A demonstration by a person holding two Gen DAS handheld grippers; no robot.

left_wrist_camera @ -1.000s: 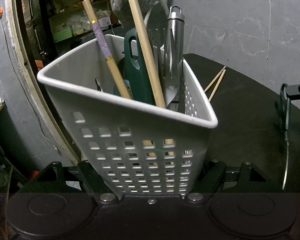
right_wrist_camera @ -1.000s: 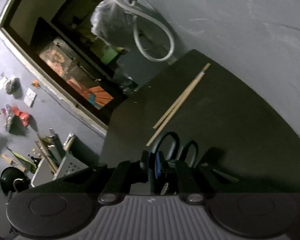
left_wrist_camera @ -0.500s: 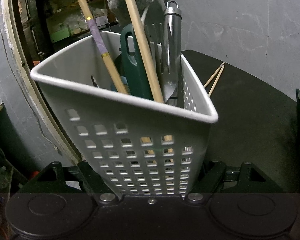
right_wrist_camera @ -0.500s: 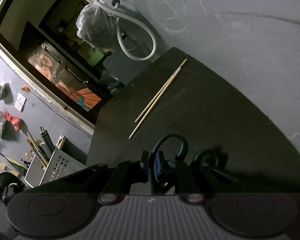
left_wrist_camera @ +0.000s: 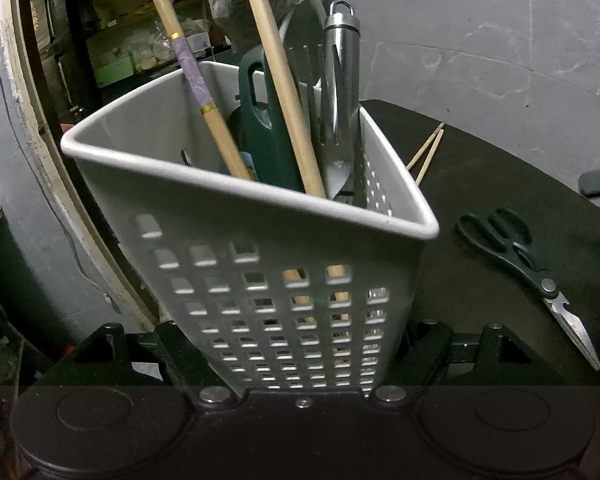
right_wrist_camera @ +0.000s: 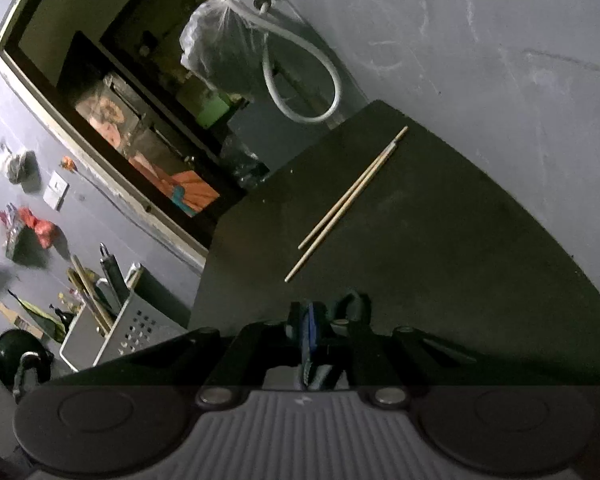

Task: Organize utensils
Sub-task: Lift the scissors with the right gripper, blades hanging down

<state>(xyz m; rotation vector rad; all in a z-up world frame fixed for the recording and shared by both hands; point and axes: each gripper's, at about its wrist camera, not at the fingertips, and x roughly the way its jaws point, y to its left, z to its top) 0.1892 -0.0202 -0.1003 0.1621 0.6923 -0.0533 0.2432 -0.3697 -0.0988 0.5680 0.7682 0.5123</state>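
My left hand-held gripper [left_wrist_camera: 296,344] is clenched on the white perforated plastic utensil basket [left_wrist_camera: 260,264], which is tilted above the dark surface [left_wrist_camera: 480,184] and holds wooden-handled tools and a steel implement. My right hand-held gripper [right_wrist_camera: 320,344] has its jaws closed; whether it grips anything I cannot tell. Black-handled scissors [left_wrist_camera: 516,256] lie on the surface near two pale wooden chopsticks [right_wrist_camera: 348,200].

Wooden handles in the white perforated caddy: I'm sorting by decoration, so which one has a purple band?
The shorter, left-hand wooden handle, wrapped in purple between gold rings; the taller wooden handle beside it is plain.
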